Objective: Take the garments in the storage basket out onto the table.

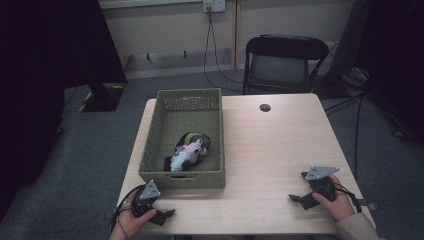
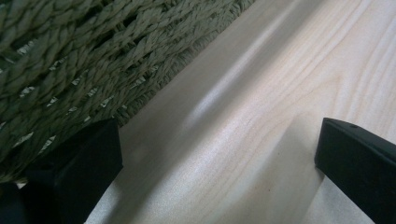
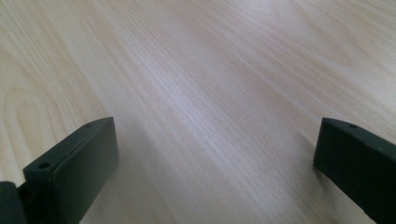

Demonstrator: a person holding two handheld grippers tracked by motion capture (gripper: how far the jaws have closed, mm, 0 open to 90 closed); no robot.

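A green woven basket [image 1: 155,130] stands on the left half of the wooden table [image 1: 275,145]. Inside it lies a bundle of small clothes [image 1: 188,150] in black, green, pink and pale blue. My left gripper [image 1: 167,214] rests on the table just in front of the basket's near wall, open, with nothing between its jaws. In the left gripper view [image 2: 217,154] the basket's weave [image 2: 93,51] is close on the left. My right gripper [image 1: 296,199] rests near the table's front right corner, open over bare wood [image 3: 215,154].
A round cable hole [image 1: 265,107] is at the table's far edge. A black folding chair [image 1: 280,62] stands behind the table, with cables on the grey carpet. Dark curtains hang at the left and the right.
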